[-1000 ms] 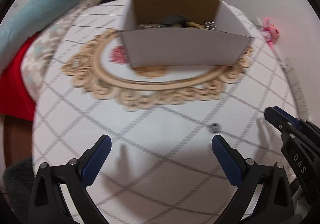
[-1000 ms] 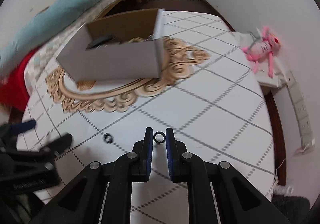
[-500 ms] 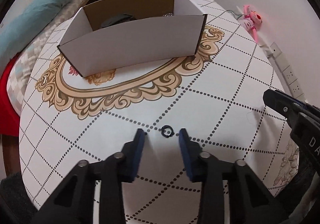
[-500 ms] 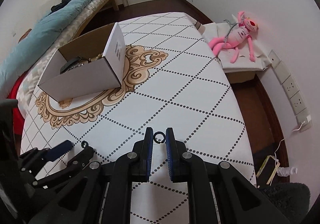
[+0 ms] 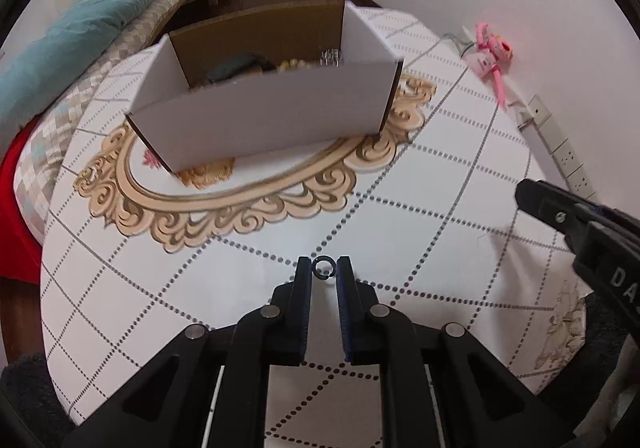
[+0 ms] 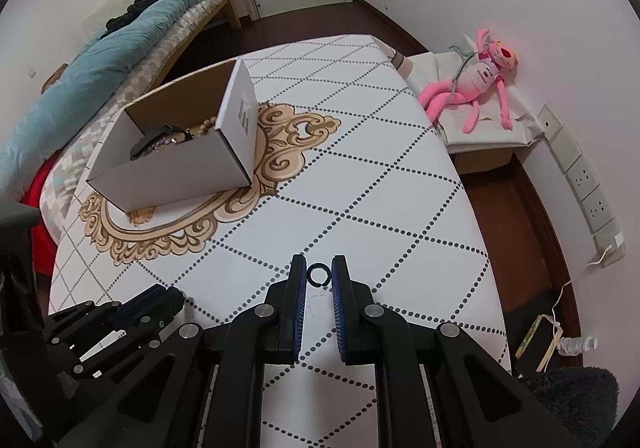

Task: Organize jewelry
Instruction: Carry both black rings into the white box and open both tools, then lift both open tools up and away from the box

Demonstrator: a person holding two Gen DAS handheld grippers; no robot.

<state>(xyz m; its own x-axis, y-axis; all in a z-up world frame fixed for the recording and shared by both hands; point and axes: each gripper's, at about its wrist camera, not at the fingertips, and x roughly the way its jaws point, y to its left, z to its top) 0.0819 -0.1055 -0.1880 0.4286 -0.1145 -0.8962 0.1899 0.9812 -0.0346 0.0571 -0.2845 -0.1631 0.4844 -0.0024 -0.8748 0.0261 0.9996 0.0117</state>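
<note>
Black plastic jaws with blue pads make up the left gripper [image 5: 324,272], and they are closing on a small dark metal ring [image 5: 322,268] that sits right between the tips. The pads look like they touch the ring on both sides. The right gripper [image 6: 319,276] is the same kind of tool, and it is pinching a second small dark ring [image 6: 319,272] at its tips.

Both rings are on the near side of the open white cardboard box [image 5: 256,119], well apart from it. The box stands on the white table cover with dotted diamond lines and a gold swirl pattern [image 5: 420,207]. Beads and other dark jewelry [image 6: 176,135] already lie inside the box. A pink plush toy [image 6: 476,83] lies far off to the right of the box, past the table edge.

The step in hand looks like picking up loose rings. Next, each gripper likely needs to hold tight, go over the box wall, and let its ring drop inside. The rings are tiny, so one could slip out on the way.
</note>
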